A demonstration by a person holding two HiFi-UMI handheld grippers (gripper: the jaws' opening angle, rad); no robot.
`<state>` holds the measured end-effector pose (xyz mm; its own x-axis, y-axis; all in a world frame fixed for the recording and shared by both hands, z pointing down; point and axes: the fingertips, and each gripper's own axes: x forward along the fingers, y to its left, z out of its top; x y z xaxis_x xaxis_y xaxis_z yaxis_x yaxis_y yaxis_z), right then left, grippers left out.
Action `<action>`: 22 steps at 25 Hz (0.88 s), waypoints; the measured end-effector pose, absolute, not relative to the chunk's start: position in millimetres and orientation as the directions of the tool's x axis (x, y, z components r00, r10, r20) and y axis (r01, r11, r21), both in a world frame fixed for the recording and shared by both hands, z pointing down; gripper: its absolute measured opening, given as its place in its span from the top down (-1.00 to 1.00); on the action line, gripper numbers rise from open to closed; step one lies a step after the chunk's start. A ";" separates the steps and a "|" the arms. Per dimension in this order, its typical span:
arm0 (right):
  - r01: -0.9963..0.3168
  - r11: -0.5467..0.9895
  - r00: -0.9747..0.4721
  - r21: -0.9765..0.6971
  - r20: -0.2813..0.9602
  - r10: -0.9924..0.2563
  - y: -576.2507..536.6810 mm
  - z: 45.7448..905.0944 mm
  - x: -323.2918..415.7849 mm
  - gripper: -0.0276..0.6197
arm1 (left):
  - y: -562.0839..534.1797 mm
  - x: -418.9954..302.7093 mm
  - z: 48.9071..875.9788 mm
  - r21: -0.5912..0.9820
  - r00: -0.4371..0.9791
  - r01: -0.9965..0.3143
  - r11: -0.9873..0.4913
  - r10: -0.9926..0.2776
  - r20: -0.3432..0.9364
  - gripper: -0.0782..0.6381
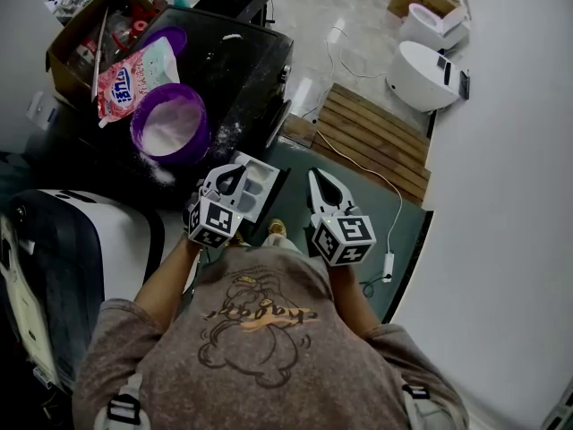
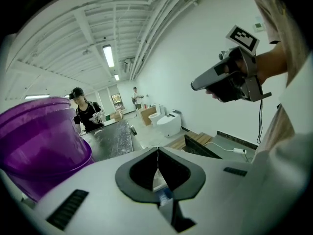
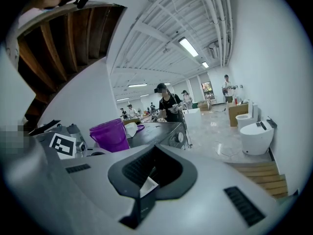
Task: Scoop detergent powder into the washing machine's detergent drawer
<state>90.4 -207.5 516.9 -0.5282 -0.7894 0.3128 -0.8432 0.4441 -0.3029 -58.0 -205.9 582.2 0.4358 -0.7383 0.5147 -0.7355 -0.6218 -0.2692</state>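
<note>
A purple tub [image 1: 170, 125] holding white powder stands on the black washing machine top [image 1: 246, 70], beside a pink detergent bag [image 1: 134, 77]. Below the machine's front edge the white detergent drawer [image 1: 261, 186] is pulled out. My left gripper [image 1: 230, 176] is shut and empty, hovering over the drawer's left side. My right gripper [image 1: 316, 176] is also shut and empty, just right of the drawer. The left gripper view has the shut left gripper [image 2: 157, 150], the tub [image 2: 39, 141] close at left, and the right gripper [image 2: 196, 86] in the air. The right gripper view shows the right gripper [image 3: 155, 147] and the tub [image 3: 110, 135].
A purple lid [image 1: 166, 38] and a cardboard box [image 1: 85, 38] sit behind the tub. A wooden pallet [image 1: 376, 140], white toilets [image 1: 428, 72] and a cable with a plug [image 1: 388, 263] lie on the floor to the right. Another appliance [image 1: 63, 249] stands at left.
</note>
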 end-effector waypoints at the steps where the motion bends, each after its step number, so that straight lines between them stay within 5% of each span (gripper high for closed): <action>1: -0.843 0.445 -0.529 -0.303 0.313 -0.789 -207.9 517.1 90.2 0.91 | -205.6 -57.7 582.7 -0.285 0.430 -0.729 -0.623 -0.740 0.518 0.72; 22: -0.845 0.439 -0.526 -0.306 0.322 -0.787 -210.3 519.6 96.0 0.91 | -195.1 -38.4 598.1 -0.595 0.354 -0.475 -0.648 -0.760 0.545 0.72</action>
<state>96.0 -210.3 519.6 -0.5257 -0.7873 0.3223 -0.8449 0.4390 -0.3056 -38.4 -195.1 598.1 0.3544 -0.7598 0.5451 -0.4754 -0.6484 -0.5946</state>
